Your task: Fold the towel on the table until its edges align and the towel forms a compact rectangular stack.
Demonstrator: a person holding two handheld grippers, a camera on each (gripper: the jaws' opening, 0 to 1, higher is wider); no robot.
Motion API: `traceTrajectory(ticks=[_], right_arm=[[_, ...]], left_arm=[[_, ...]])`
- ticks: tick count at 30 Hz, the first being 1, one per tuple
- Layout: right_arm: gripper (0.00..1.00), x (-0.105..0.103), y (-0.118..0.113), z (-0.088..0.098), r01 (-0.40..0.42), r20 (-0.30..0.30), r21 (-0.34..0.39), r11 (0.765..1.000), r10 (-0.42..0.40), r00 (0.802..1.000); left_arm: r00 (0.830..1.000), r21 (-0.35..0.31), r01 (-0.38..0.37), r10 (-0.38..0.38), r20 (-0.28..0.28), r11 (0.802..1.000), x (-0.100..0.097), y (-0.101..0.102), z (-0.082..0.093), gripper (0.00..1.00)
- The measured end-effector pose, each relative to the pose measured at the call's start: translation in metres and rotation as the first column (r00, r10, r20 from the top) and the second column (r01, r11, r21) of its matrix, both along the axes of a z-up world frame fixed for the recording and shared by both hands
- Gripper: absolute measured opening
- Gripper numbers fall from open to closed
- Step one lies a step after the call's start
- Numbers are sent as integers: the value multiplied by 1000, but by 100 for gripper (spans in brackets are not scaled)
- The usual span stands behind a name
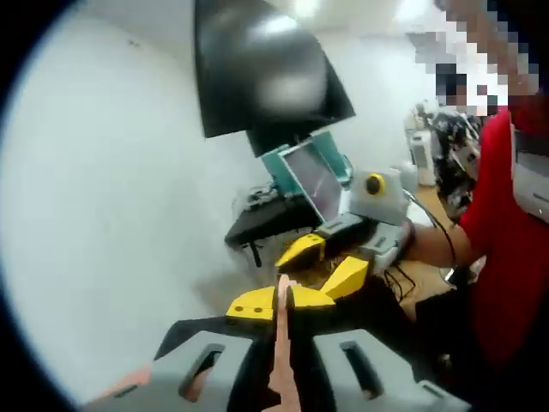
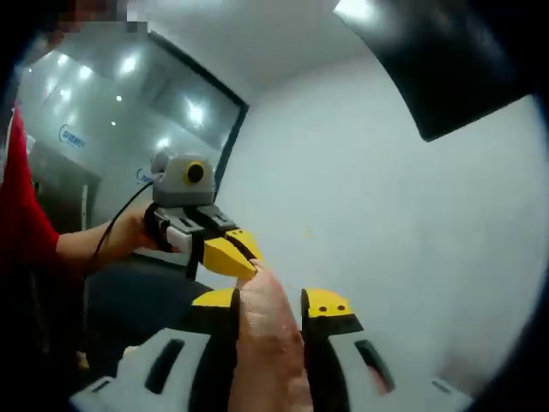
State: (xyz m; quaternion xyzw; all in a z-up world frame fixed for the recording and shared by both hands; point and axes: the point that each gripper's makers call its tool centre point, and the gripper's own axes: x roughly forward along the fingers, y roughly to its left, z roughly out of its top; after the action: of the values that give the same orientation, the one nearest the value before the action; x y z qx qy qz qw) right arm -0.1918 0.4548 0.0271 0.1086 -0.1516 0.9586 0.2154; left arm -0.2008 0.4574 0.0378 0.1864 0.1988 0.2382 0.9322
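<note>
From the left gripper view, the left gripper (image 1: 283,300) is clenched on the towel (image 1: 282,360), a thin pinkish edge standing straight up between its two yellow-tipped jaws and running back toward the camera along the jaw line. The right gripper (image 1: 330,264) comes in from the right, close by and a little further out, held by a hand (image 1: 429,245) of a person in a red top (image 1: 506,240). Its yellow tips lie nearly against the left one's, though I cannot tell from here what they hold. Behind stand one dark panel (image 1: 262,64), one open laptop (image 1: 313,180) and a white wall (image 1: 111,172). From the right gripper view, the right gripper (image 2: 270,302) is closed on one fold of towel (image 2: 266,343), bunched thick between the jaws, its long axis again running from tip back to camera. The left gripper (image 2: 225,256) sits just beyond and to the left, its tip touching or all but touching the cloth's upper end. So both claws hold the same one towel up in the air, side by side, neither clearly nearer; the table itself I cannot make out. My guess is the next move turns on bringing the two pinched edges down together, matched.
</note>
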Motion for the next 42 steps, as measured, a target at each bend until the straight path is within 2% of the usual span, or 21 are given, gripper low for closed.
traceTrajectory(ticks=[3, 5, 8, 10, 13, 17, 19, 22, 23, 27, 28, 29, 30, 31, 32, 34, 35, 39, 40, 41, 42], right_arm=[[28, -13, -14, -12, -90, 70, 32, 995, 88, 994], [25, -17, -13, -15, -87, 72, 35, 996, 84, 994], [9, -21, -8, -19, -71, 71, 33, 997, 69, 995], [3, -21, -3, -21, -67, 53, -4, 998, 67, 996], [1, -20, 3, -25, -74, 38, -72, 995, 77, 996], [1, -10, 15, -22, -17, 21, -104, 994, 20, 1000], [1, -4, 11, -16, -11, 5, -95, 995, 12, 1000], [1, 4, 10, -3, 18, -5, -51, 999, -19, 1000], [1, 8, 10, 3, 30, -13, -47, 998, -31, 999], [2, 24, 10, 25, 75, -101, -31, 997, -78, 992], [2, 29, 9, 29, 79, -118, -30, 996, -82, 990], [2, 33, 7, 32, 86, -125, -21, 996, -87, 988], [2, 37, 3, 34, 97, -135, -18, 995, -98, 986], [2, 42, 0, 36, 116, -149, -26, 993, -119, 982], [2, 49, -1, 35, 153, -145, -49, 987, -159, 977], [2, 59, -3, 28, 240, -88, -47, 970, -243, 966], [2, 63, -5, 25, 270, -61, -38, 962, -272, 960], [2, 81, -9, 23, 352, -43, -33, 935, -353, 935], [2, 85, -9, 24, 358, -46, -32, 933, -359, 932], [2, 88, -8, 24, 361, -49, -34, 932, -363, 931], [2, 91, -6, 23, 363, -49, -44, 931, -365, 930]], left_arm=[[998, 25, 14, -13, -57, 1000, -5, -7, 2, 2], [998, 15, 21, -20, -62, 1000, -8, -11, 3, 2], [996, -5, 7, -7, -87, 1000, -17, -10, -4, 2], [999, -52, -27, 26, -24, 998, -25, -7, -6, 4], [998, -93, -46, 50, 39, 995, -38, -1, -10, 7], [986, -118, -87, 102, 128, 989, -68, 7, -16, 38], [976, -128, -131, 151, 160, 983, -94, 14, -24, 36], [957, -214, -165, 208, 201, 963, -130, 18, -45, 33], [949, -263, -185, 242, 201, 947, -144, 19, -57, 31], [933, -303, -324, 355, 53, 896, -204, 32, -123, 27], [915, -324, -368, 401, 40, 872, -222, 41, -136, 27], [882, -351, -428, 470, 41, 833, -242, 53, -152, 27], [868, -368, -449, 496, 38, 814, -251, 60, -162, 27], [868, -380, -442, 494, 48, 813, -252, 63, -168, 27], [873, -376, -429, 484, 62, 821, -251, 65, -170, 27], [902, -311, -379, 423, 84, 871, -242, 69, -166, 27], [914, -291, -359, 397, 81, 887, -238, 72, -165, 27], [955, -197, -291, 296, -6, 936, -221, 77, -170, 26], [975, -225, -217, 224, 4, 950, -208, 68, -172, 22], [992, -257, -101, 117, 49, 961, -191, 54, -170, 20], [993, -277, -22, 53, 105, 961, -181, 46, -165, 23]])
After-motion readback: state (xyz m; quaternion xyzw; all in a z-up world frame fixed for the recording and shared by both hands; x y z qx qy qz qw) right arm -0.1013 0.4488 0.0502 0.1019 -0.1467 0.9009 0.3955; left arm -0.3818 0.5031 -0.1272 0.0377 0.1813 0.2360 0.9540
